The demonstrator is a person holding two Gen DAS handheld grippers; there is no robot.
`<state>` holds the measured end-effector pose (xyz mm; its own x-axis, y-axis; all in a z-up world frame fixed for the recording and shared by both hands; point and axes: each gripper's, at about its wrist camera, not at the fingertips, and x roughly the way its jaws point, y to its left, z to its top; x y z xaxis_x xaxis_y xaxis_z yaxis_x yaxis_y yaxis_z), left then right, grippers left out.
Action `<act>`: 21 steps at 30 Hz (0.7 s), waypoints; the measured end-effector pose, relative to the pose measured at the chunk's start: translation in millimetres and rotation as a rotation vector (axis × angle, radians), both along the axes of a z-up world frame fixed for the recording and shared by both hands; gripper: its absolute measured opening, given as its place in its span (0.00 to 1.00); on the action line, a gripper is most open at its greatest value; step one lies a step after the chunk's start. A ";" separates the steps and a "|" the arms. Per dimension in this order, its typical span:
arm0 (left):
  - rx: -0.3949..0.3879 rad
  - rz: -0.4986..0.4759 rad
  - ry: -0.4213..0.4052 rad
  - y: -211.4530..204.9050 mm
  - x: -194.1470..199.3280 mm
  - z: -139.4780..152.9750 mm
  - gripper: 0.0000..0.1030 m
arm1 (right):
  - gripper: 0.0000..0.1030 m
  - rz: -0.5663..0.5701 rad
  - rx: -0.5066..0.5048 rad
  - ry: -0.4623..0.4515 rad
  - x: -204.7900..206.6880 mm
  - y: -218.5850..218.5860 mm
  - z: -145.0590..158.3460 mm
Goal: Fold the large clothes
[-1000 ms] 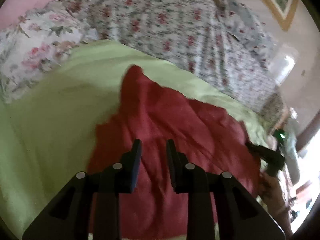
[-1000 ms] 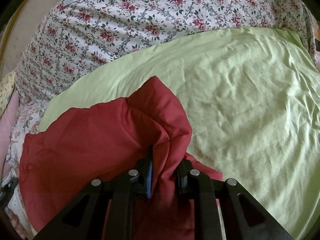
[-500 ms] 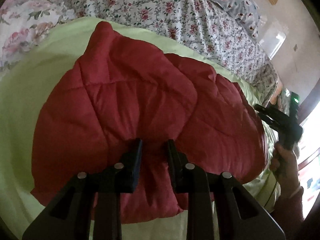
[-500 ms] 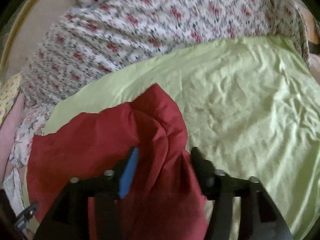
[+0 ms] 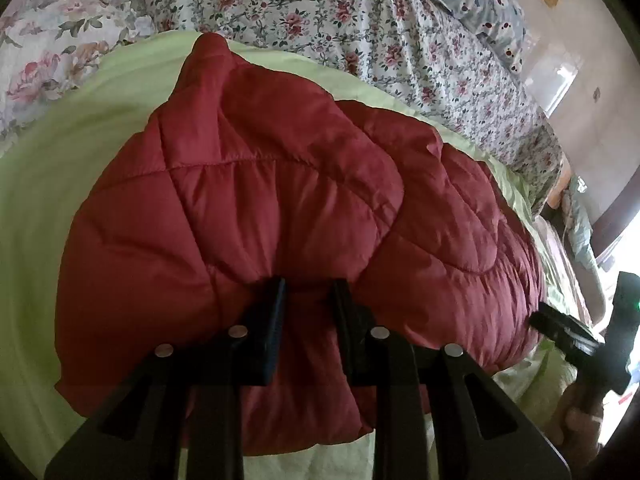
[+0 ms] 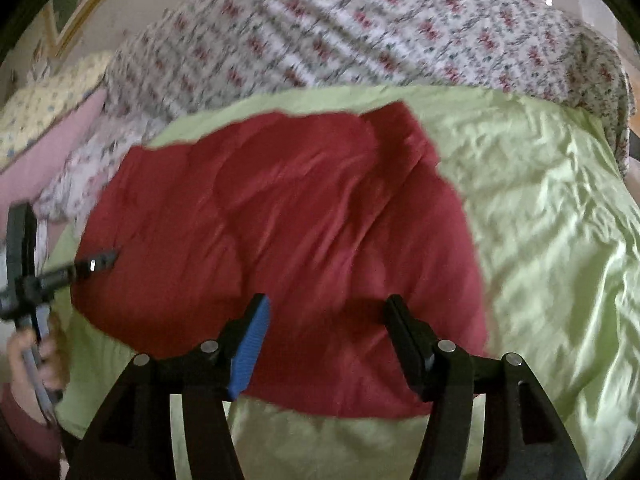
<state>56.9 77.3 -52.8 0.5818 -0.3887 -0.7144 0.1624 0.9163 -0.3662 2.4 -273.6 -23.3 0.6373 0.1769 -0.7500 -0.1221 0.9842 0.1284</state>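
Note:
A red quilted garment (image 5: 280, 184) lies as a folded bundle on a light green sheet (image 5: 48, 200). My left gripper (image 5: 308, 284) is shut on a bunched fold at the garment's near edge, and red fabric fills the narrow gap between its fingers. In the right wrist view the same garment (image 6: 304, 220) lies flat, and the left gripper (image 6: 108, 258) reaches in at its left edge. My right gripper (image 6: 326, 304) hovers over the near edge. Its jaws are opening and stand wide, and its pads do not press on the fabric. The right gripper's tip (image 5: 538, 318) shows beside the garment's right end.
The green sheet (image 6: 540, 240) covers a bed with a floral cover (image 5: 320, 12) behind it. A floral pillow (image 5: 52, 56) lies at the far left and a blue patterned pillow (image 5: 492, 16) at the far right. A hand (image 6: 28, 356) holds the left gripper's handle.
The right gripper let go of the raised red fold and drew back to the right. The garment dropped flat into a folded bundle. The left gripper came lower, still pinching the fabric.

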 end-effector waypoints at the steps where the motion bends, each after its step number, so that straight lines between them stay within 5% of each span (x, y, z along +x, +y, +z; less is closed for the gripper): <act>1: 0.006 0.001 -0.001 -0.7 -0.4 -0.2 0.21 | 0.64 0.010 -0.013 -0.002 -1.3 7.7 -1.6; 9: 0.020 0.004 0.009 -1.4 -3.4 7.7 0.21 | 0.74 0.084 -0.096 -0.033 2.1 51.5 -8.1; 11: 0.025 -0.015 -0.003 -4.1 -12.2 18.6 0.34 | 0.74 0.077 -0.084 -0.020 7.2 49.9 -13.4; 13: 0.003 -0.035 -0.022 -7.7 -23.8 30.6 0.60 | 0.74 0.071 -0.064 -0.017 9.4 45.9 -15.3; 17: 0.093 -0.067 -0.066 -27.5 -42.3 48.1 0.64 | 0.74 0.064 -0.043 -0.015 11.6 42.5 -19.6; 21: 0.201 -0.053 -0.026 -45.1 -37.7 32.6 0.67 | 0.74 0.058 -0.027 -0.015 12.8 39.7 -22.7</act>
